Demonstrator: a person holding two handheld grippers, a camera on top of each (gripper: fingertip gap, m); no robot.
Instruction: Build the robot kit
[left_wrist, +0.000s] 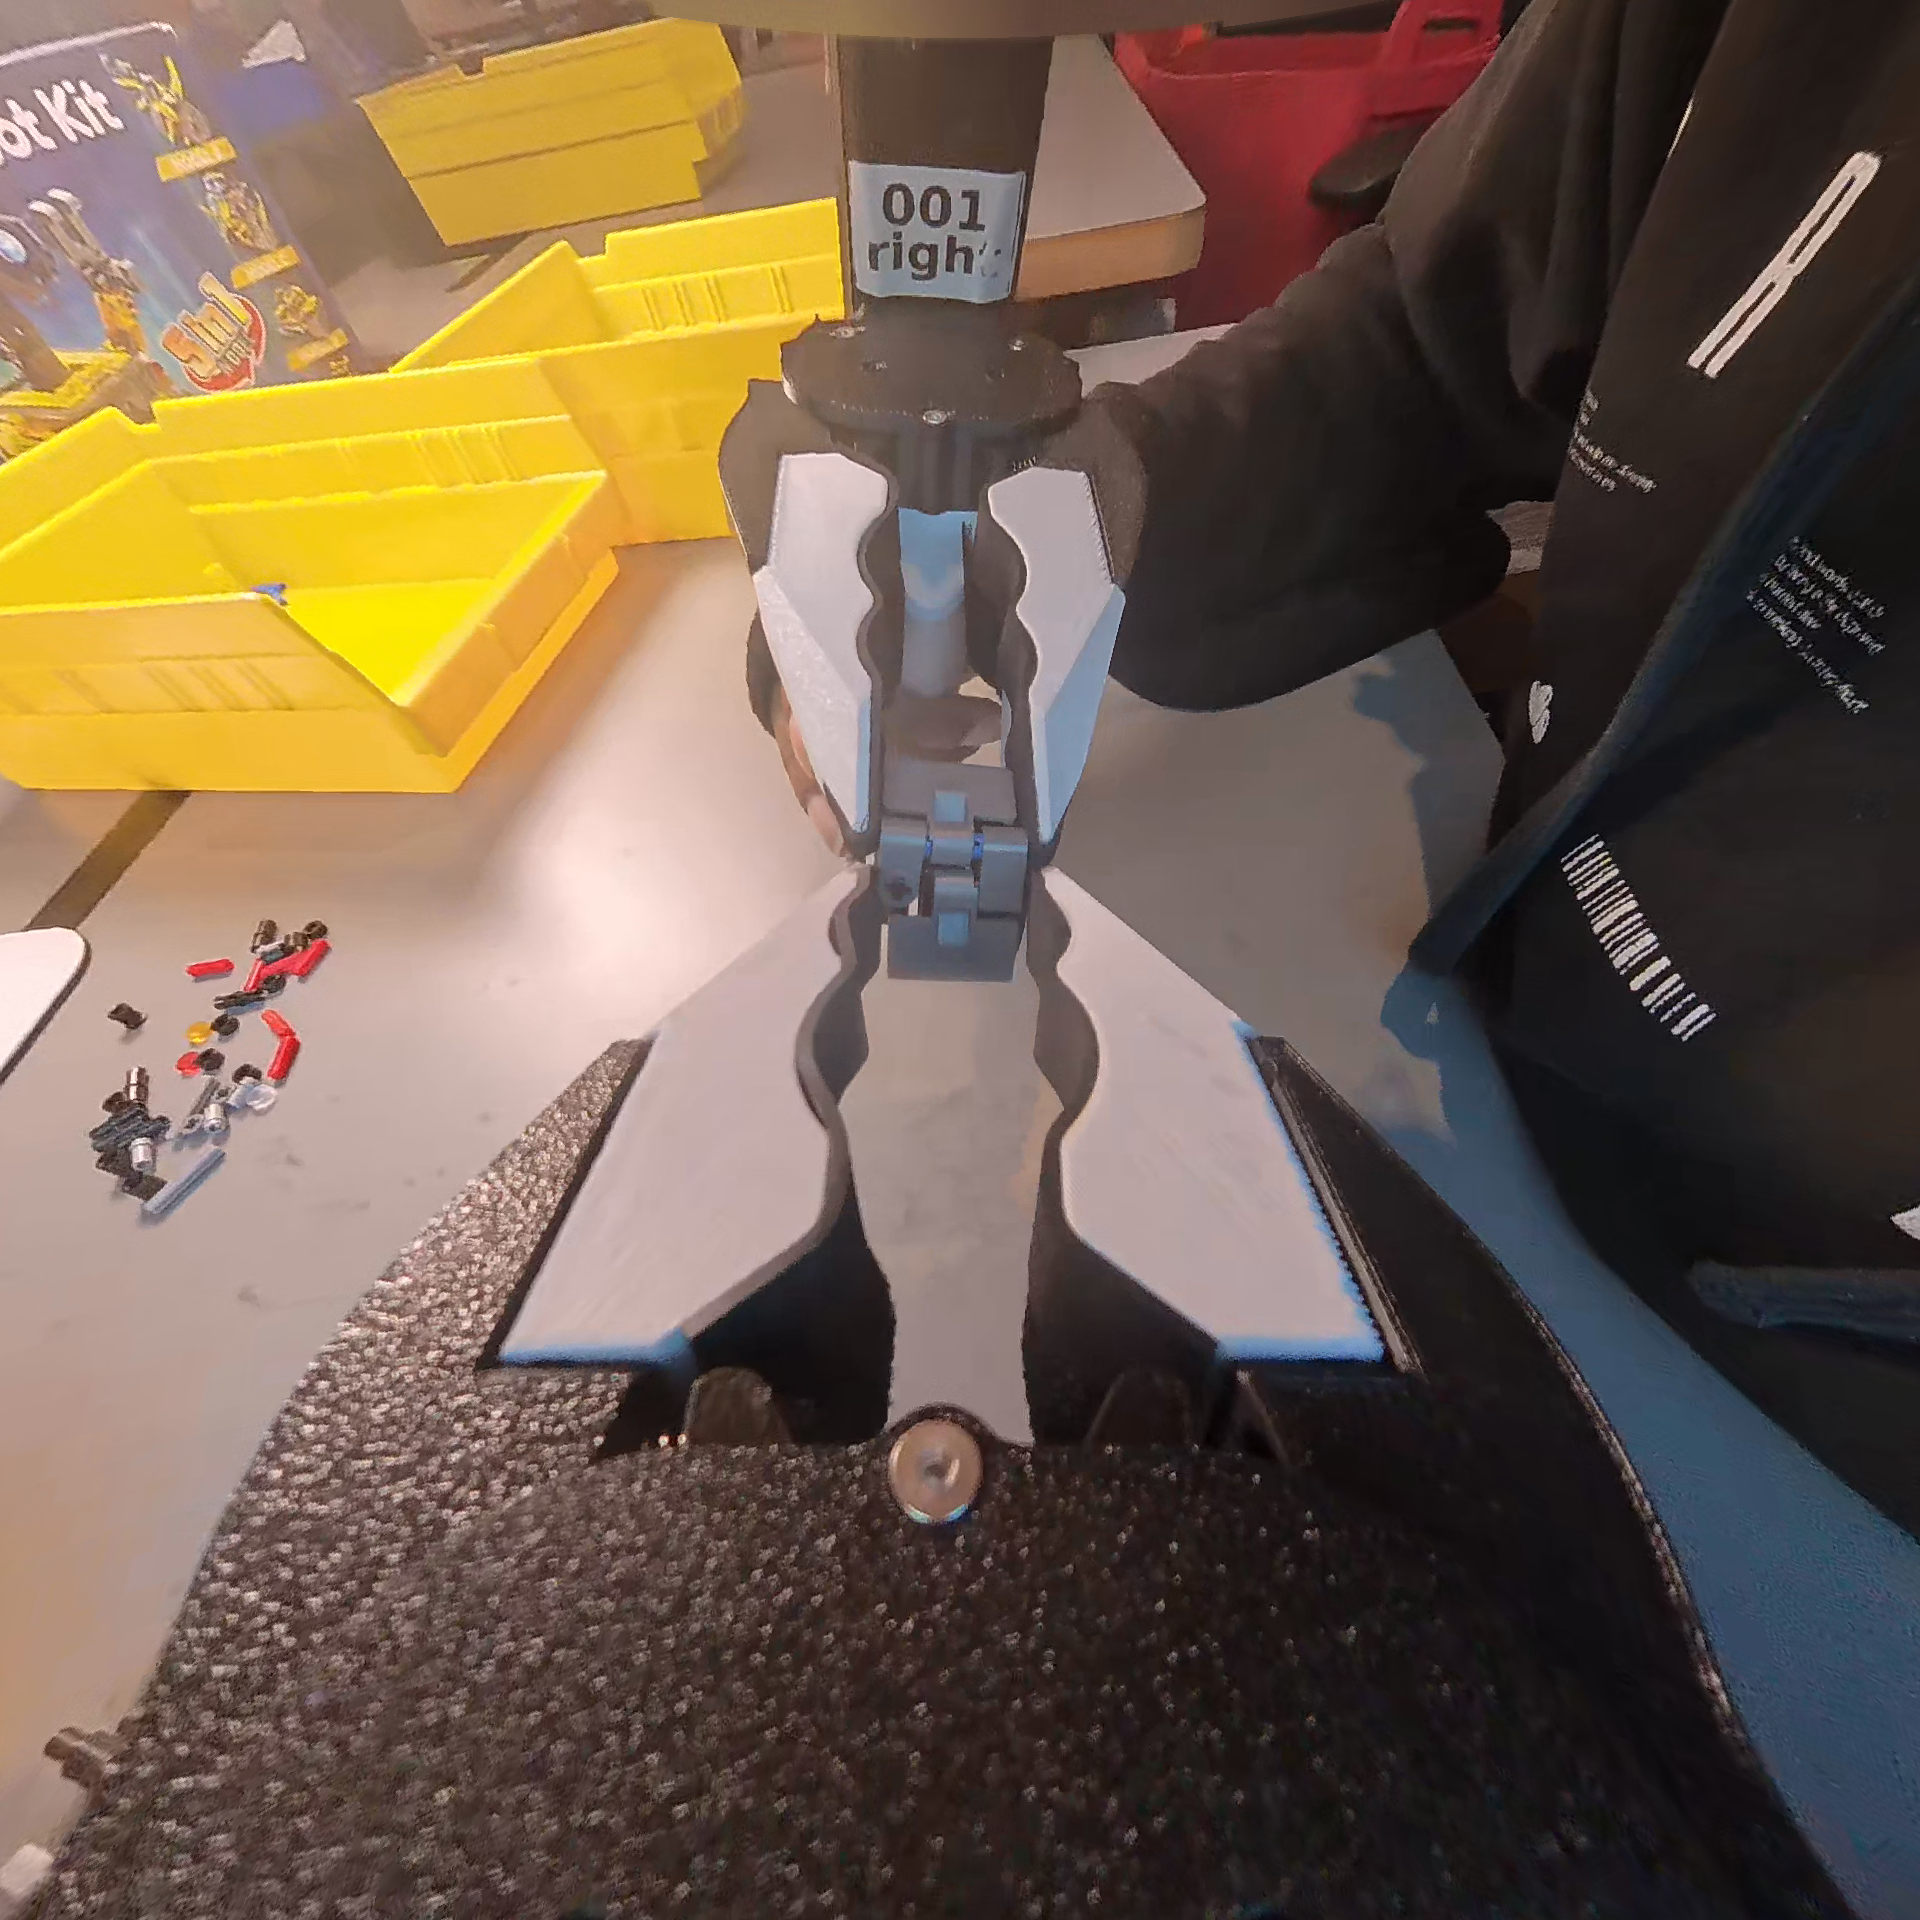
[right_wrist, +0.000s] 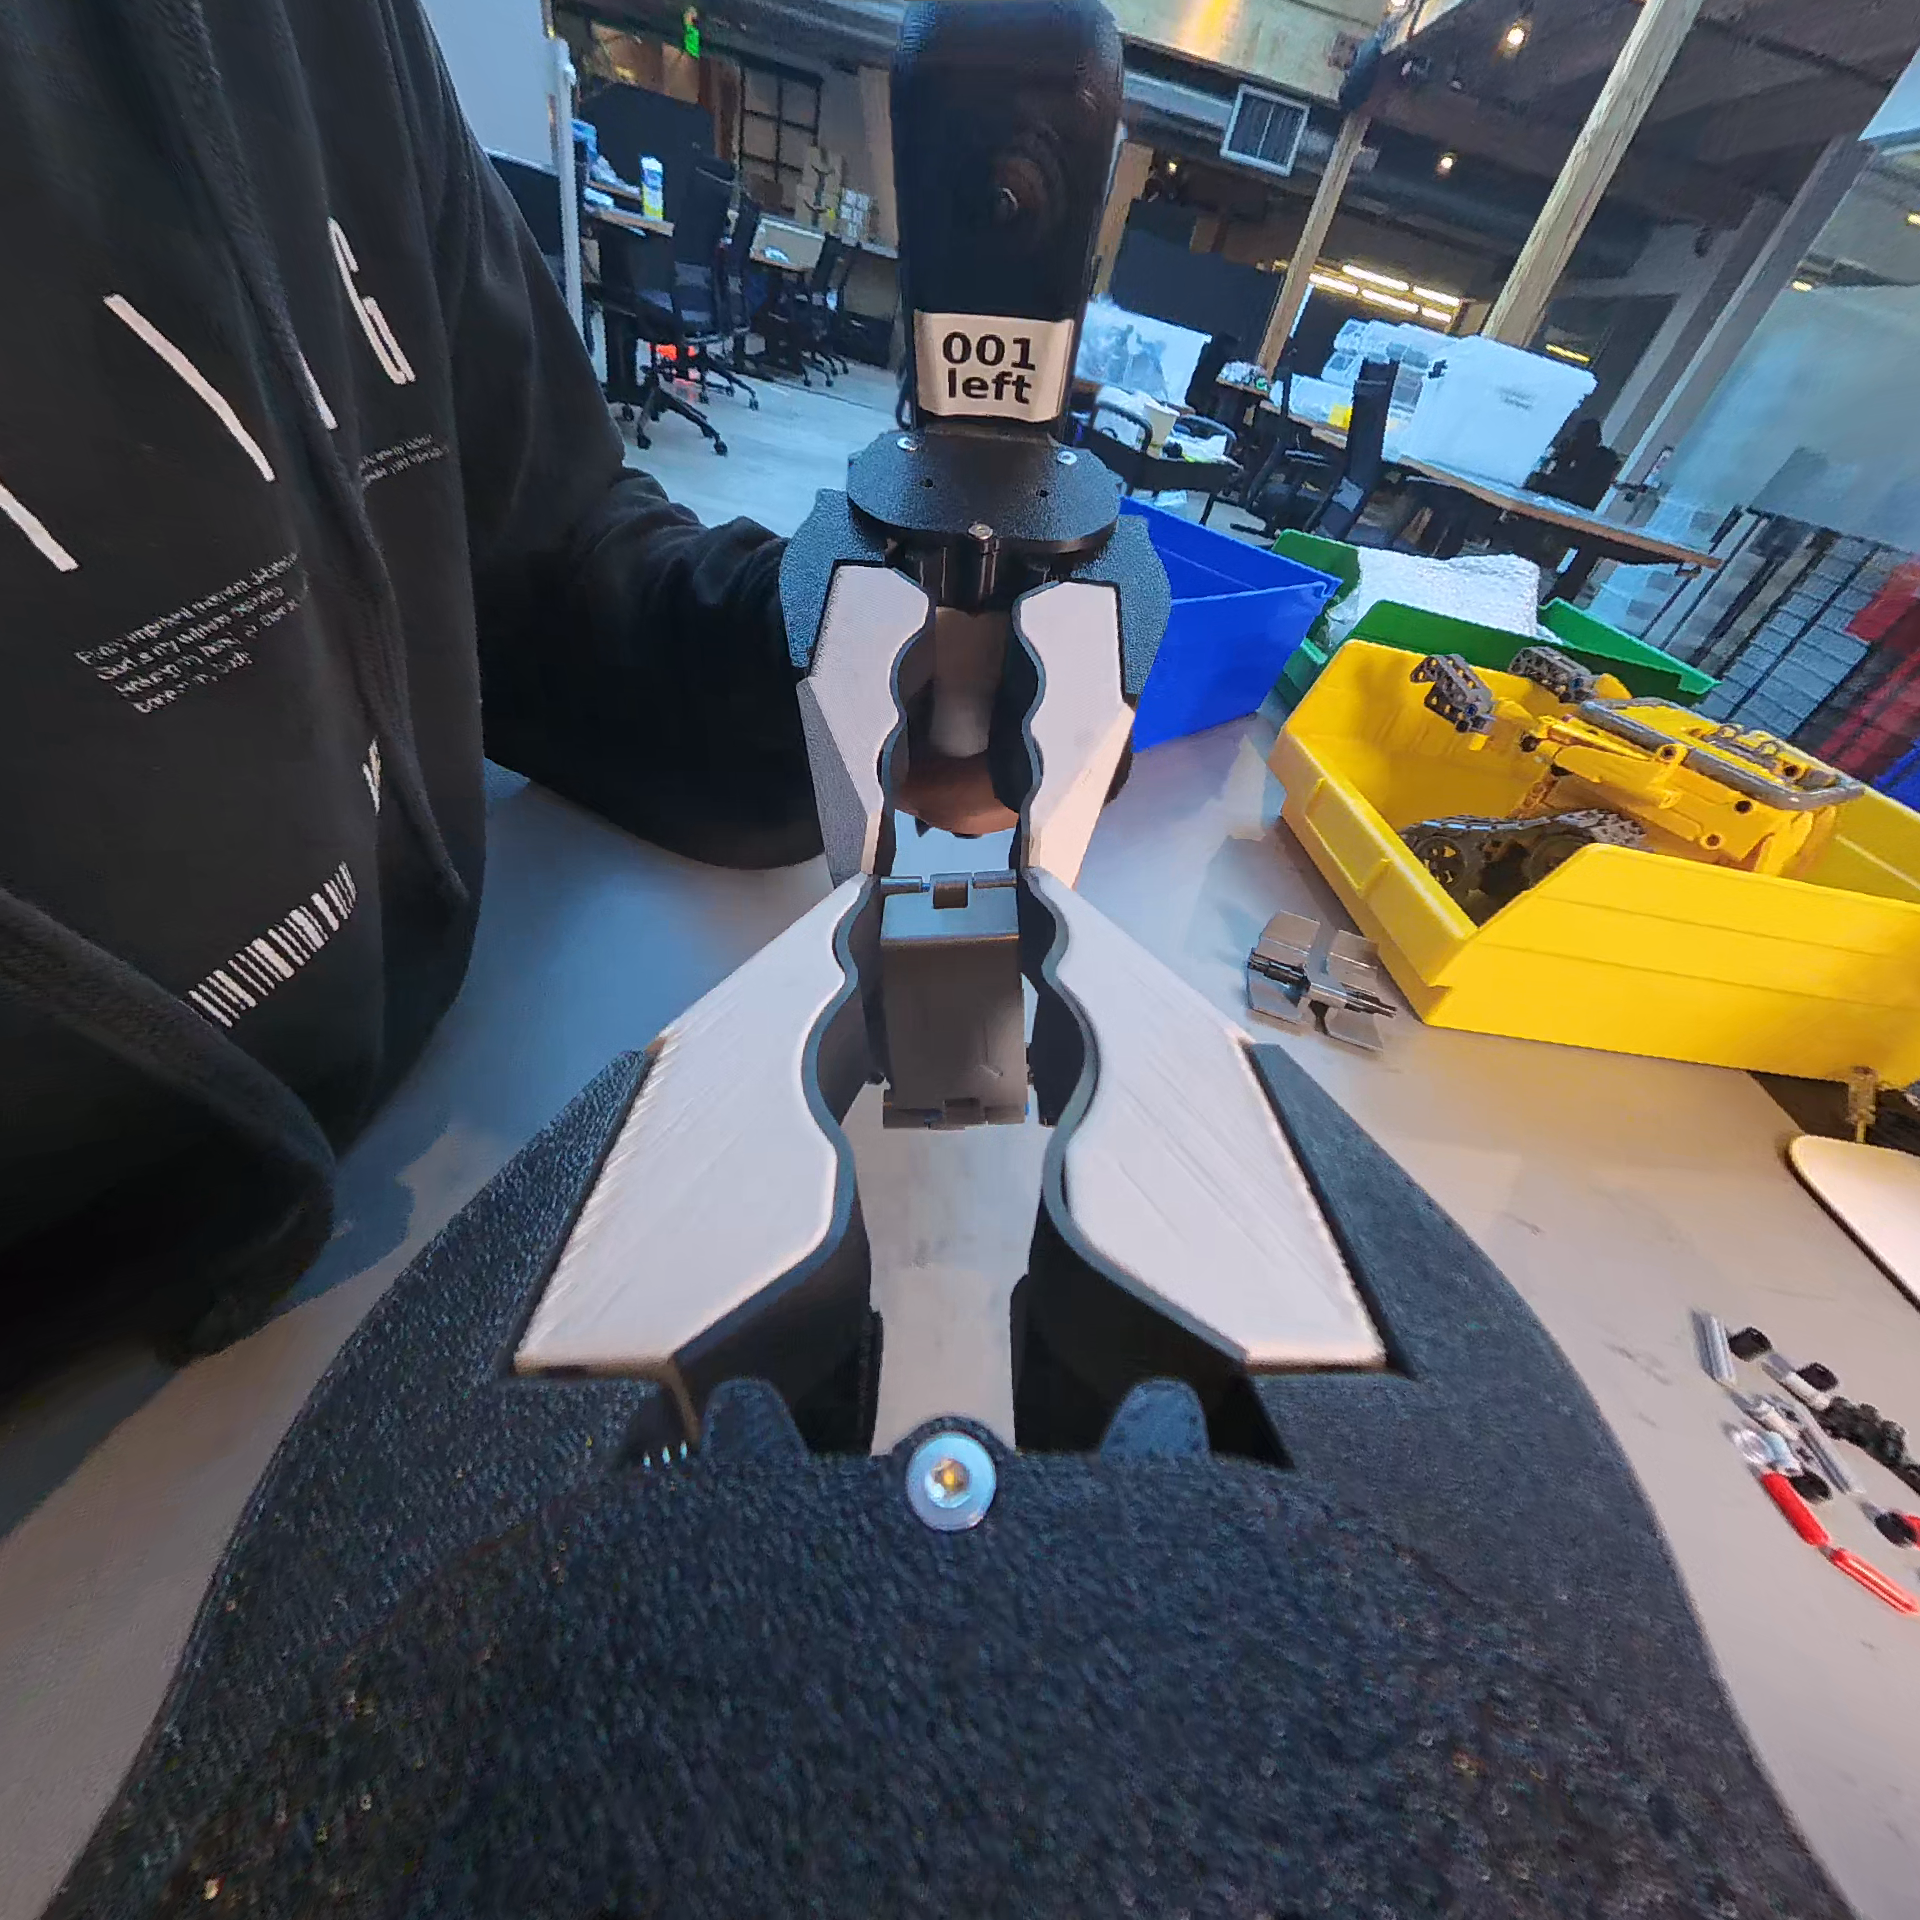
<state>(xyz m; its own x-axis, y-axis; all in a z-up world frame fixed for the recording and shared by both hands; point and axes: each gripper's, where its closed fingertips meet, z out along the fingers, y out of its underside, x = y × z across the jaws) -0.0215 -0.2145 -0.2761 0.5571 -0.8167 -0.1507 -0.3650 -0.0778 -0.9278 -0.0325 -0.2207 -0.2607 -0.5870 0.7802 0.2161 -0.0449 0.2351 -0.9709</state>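
My left gripper (left_wrist: 951, 883) and my right gripper (right_wrist: 951, 891) face each other tip to tip above a grey table (left_wrist: 436, 935). Both are shut on one grey block assembly (left_wrist: 951, 951), which has blue pins at its joint. In the left wrist view the right gripper (left_wrist: 948, 836) clamps the far half. In the right wrist view the assembly (right_wrist: 951, 997) lies between my fingers, and the left gripper (right_wrist: 951, 868) pinches its far end. The assembly is held off the table.
Yellow bins (left_wrist: 312, 644) and a kit box (left_wrist: 135, 229) stand at the left, with small red, black and grey parts (left_wrist: 208, 1039) nearby. A yellow bin (right_wrist: 1662, 966) holds a tracked model (right_wrist: 1662, 769); a grey block piece (right_wrist: 1320, 982) lies beside it. A person's black hoodie (right_wrist: 208, 623) is close. The tips of both grippers are at nearly the same place.
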